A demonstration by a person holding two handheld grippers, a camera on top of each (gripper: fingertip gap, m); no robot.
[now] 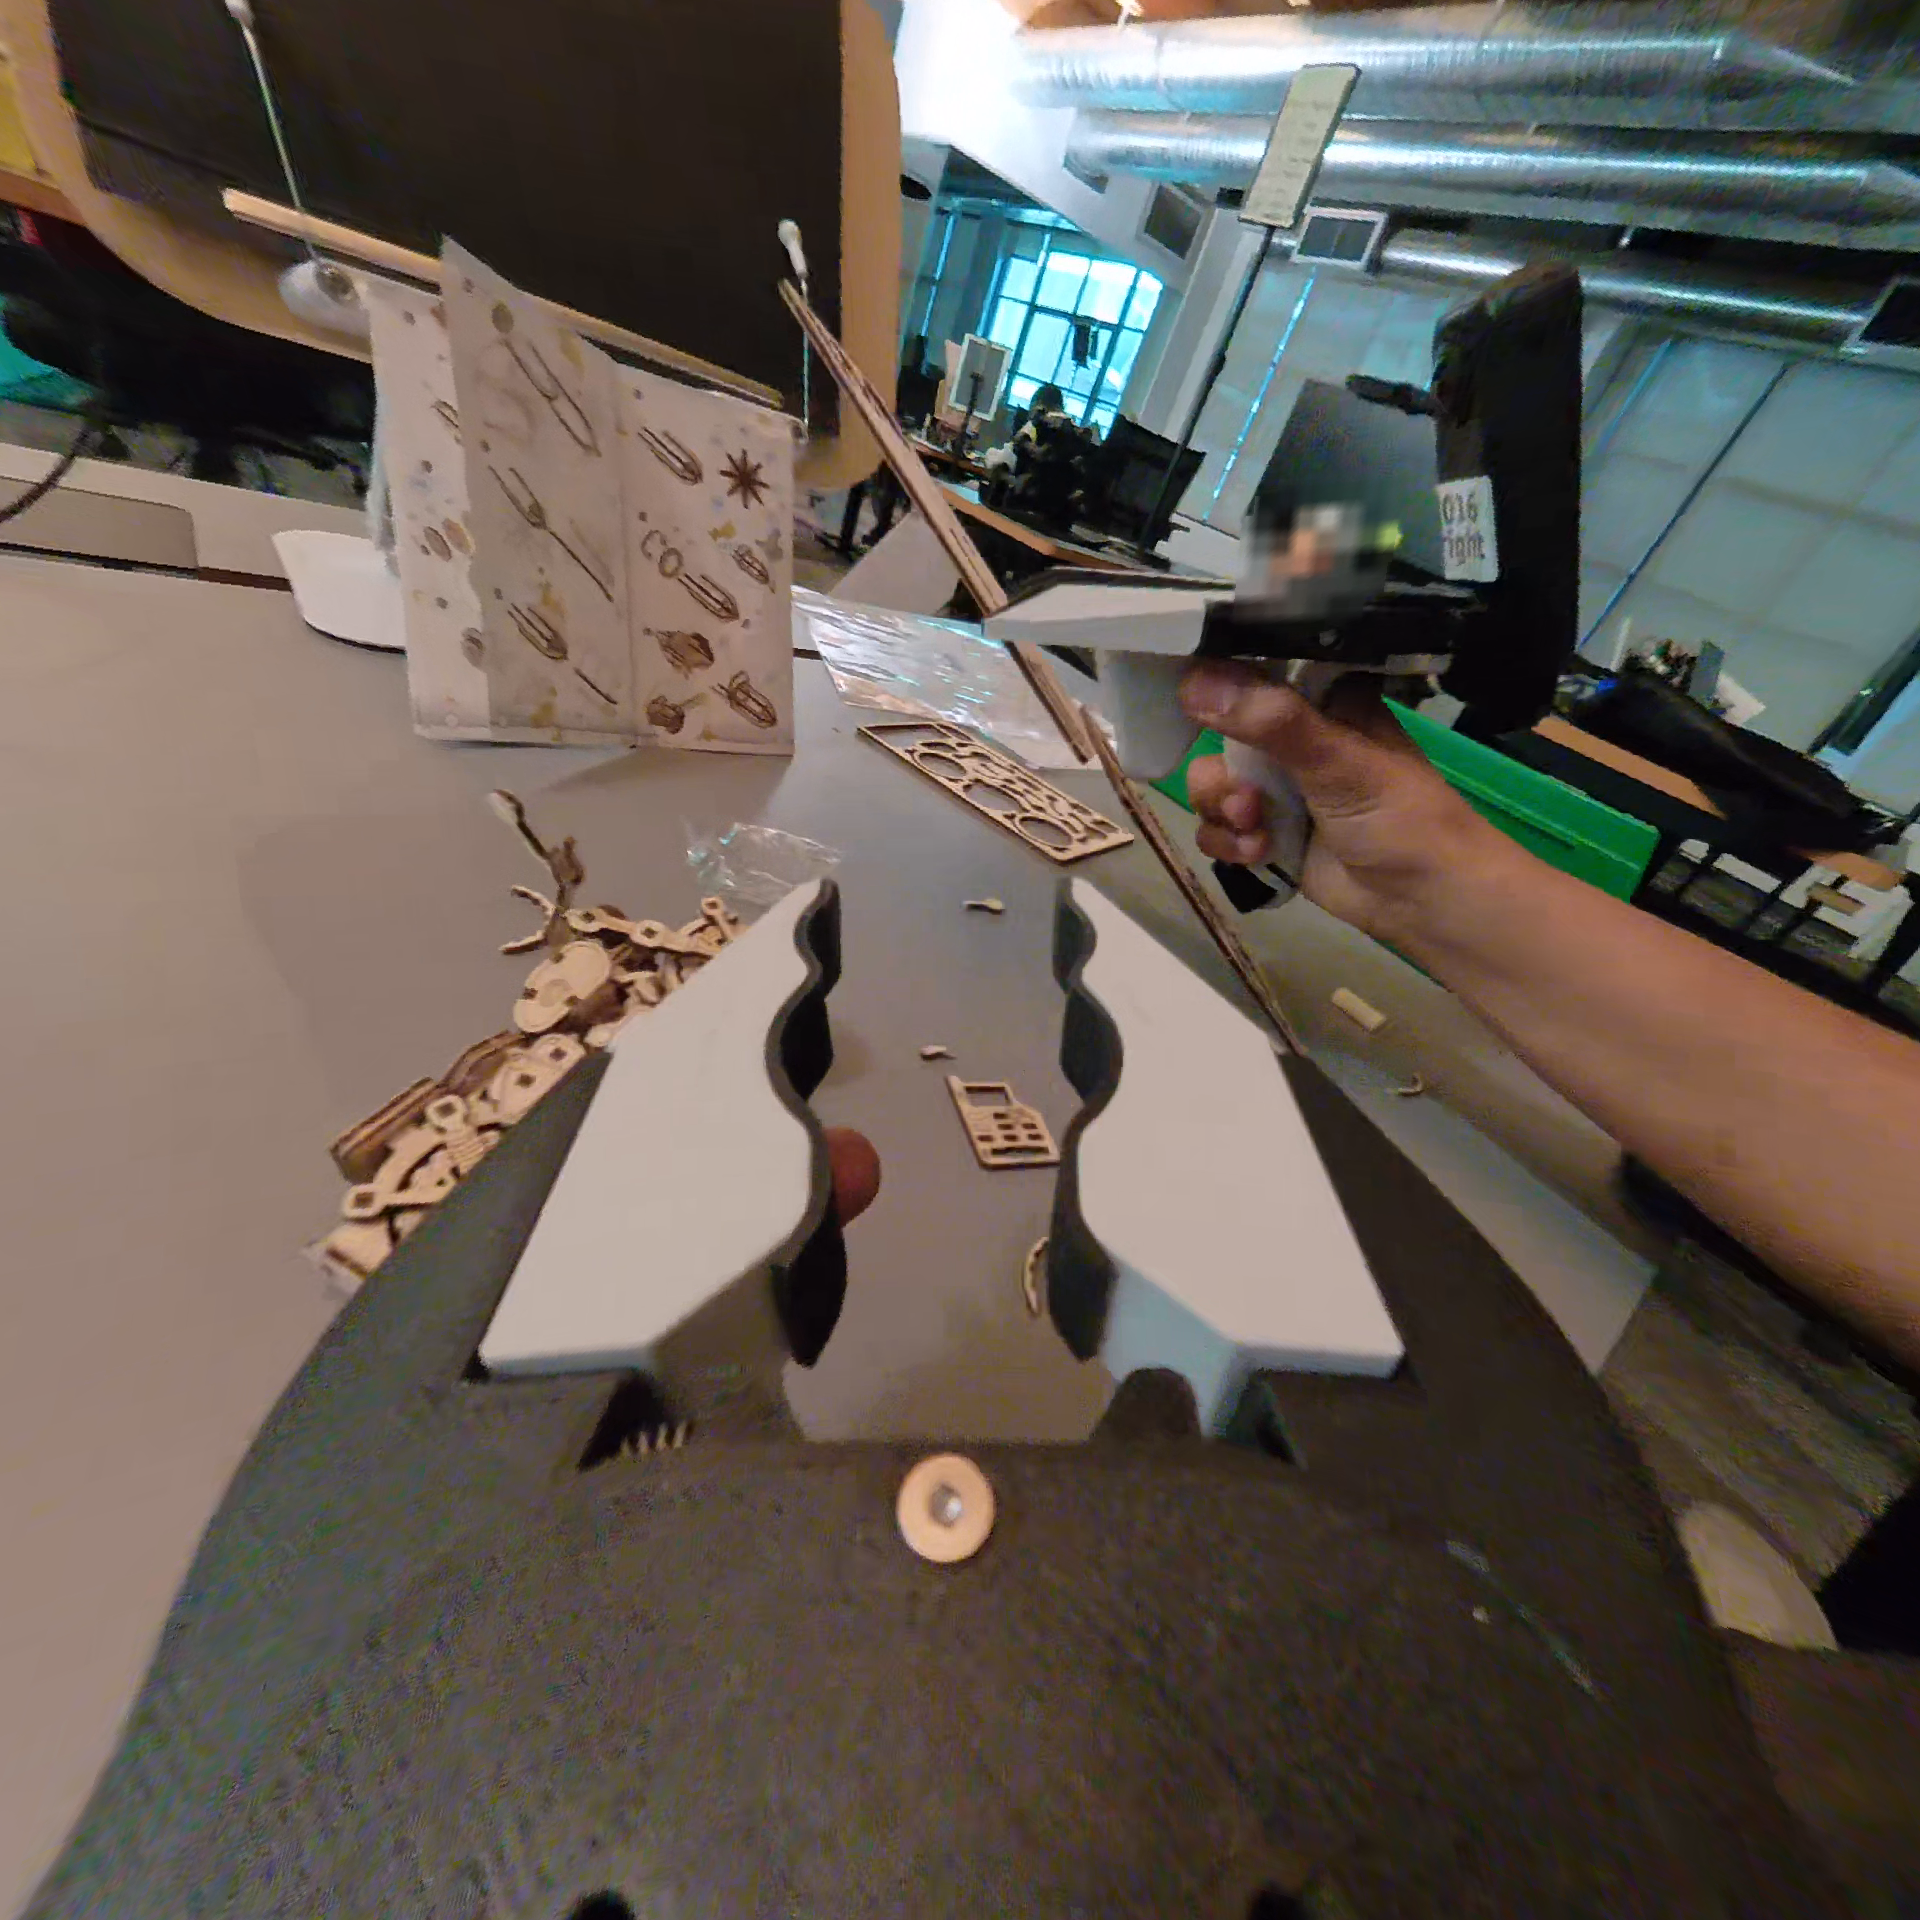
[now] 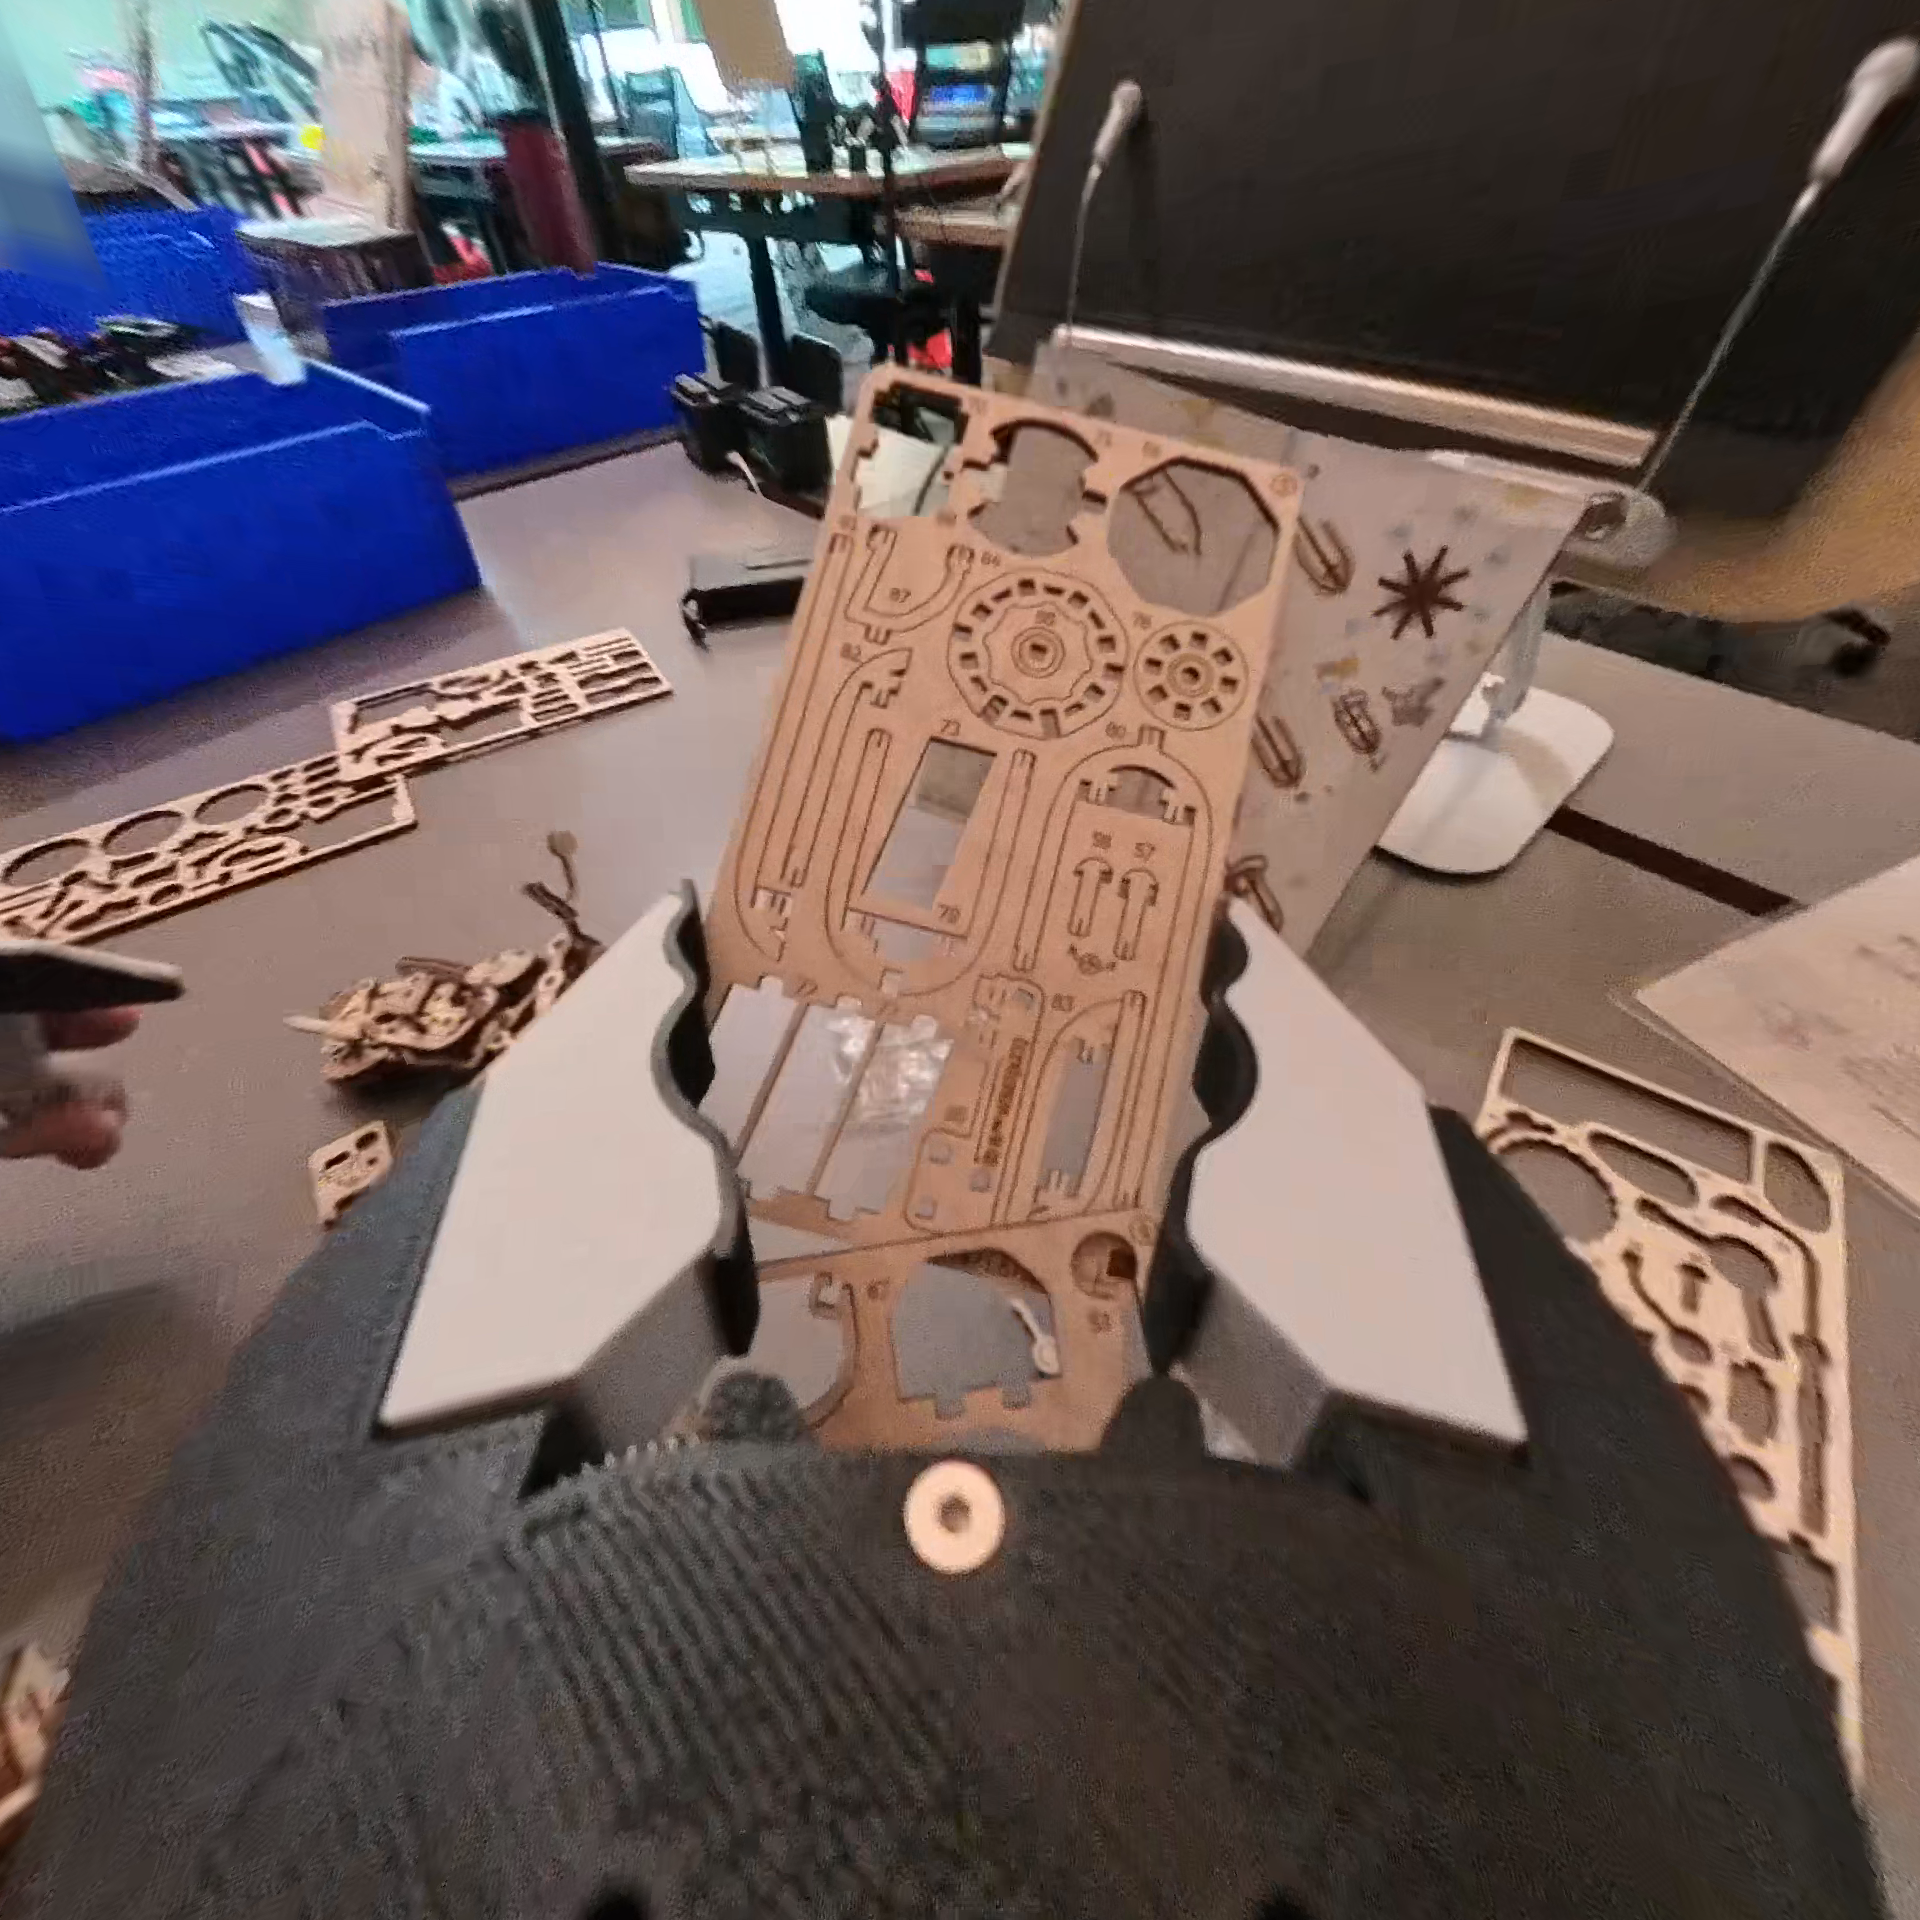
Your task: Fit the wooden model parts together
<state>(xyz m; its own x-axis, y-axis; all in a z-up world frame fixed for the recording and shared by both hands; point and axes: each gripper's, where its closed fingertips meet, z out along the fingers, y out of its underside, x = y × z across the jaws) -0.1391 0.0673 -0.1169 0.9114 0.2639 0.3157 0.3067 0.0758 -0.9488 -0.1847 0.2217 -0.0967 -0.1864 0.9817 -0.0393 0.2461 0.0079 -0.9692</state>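
My right gripper point(image 2: 961, 925) is shut on a wooden parts sheet point(image 2: 1039, 727), its fingers pressing the sheet's two long edges and holding it upright above the table. In the left wrist view that sheet point(image 1: 894, 436) shows edge-on and tilted, clamped in the right gripper point(image 1: 997, 623), which a hand holds. My left gripper point(image 1: 945, 904) is open and empty, low over the grey table point(image 1: 208, 831). A small wooden part point(image 1: 1003, 1122) lies between and beneath its fingers. A pile of loose wooden parts point(image 1: 520, 1039) lies to its left; the pile also shows in the right wrist view point(image 2: 447, 1008).
A folded instruction sheet point(image 1: 603, 561) stands at the back on a white stand point(image 2: 1496, 769). Punched-out wooden sheets lie flat on the table point(image 1: 997, 790) point(image 2: 208, 842) point(image 2: 1683, 1299). Blue bins point(image 2: 208, 540) stand at the far left. Clear wrapping point(image 1: 758, 852) and small scraps lie about.
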